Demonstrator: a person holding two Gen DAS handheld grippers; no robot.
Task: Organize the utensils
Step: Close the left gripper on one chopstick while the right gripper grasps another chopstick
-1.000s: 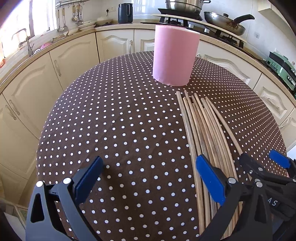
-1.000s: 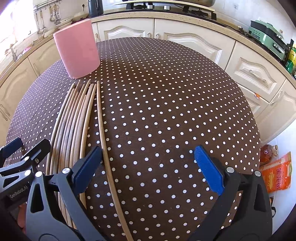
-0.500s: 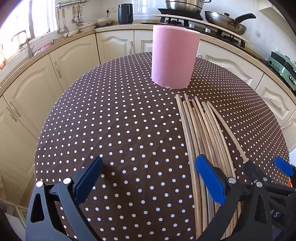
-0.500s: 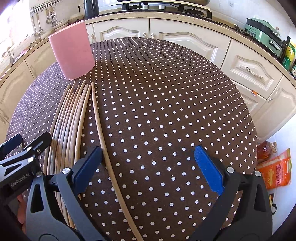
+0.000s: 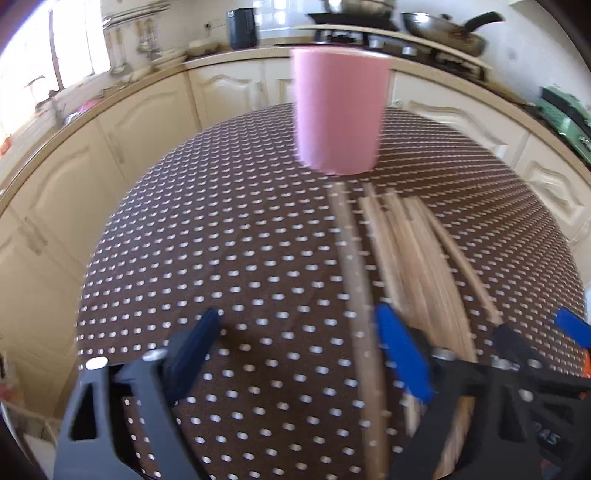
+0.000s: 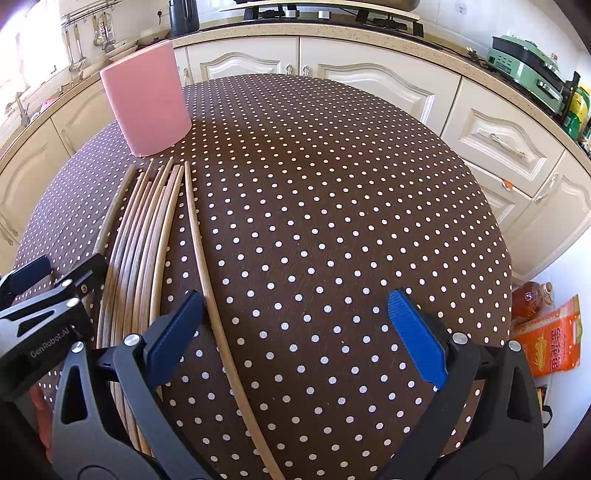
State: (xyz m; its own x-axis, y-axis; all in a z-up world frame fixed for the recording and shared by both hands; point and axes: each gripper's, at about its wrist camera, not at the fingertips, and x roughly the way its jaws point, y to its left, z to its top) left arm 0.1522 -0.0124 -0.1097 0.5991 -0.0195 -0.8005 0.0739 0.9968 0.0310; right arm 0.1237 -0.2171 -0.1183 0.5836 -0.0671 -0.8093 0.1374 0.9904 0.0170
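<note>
Several long wooden chopsticks lie side by side on the brown dotted tablecloth, pointing at a tall pink cup. In the blurred left wrist view the cup stands behind the bundle. My left gripper is closing. The leftmost chopstick lies between its jaws, close to the right finger, with a wide gap on the other side. My right gripper stands open over the cloth. A single chopstick apart from the bundle runs just inside its left finger.
Cream kitchen cabinets curve around the table's far side. Pans sit on a stove on the counter, and a green appliance stands at the right. An orange bag and a bottle lie on the floor beside the table's right edge.
The left gripper's jaws have narrowed and shifted right, so the leftmost chopstick now lies between them; that stick has come away from the bundle. The right gripper has kept still.
</note>
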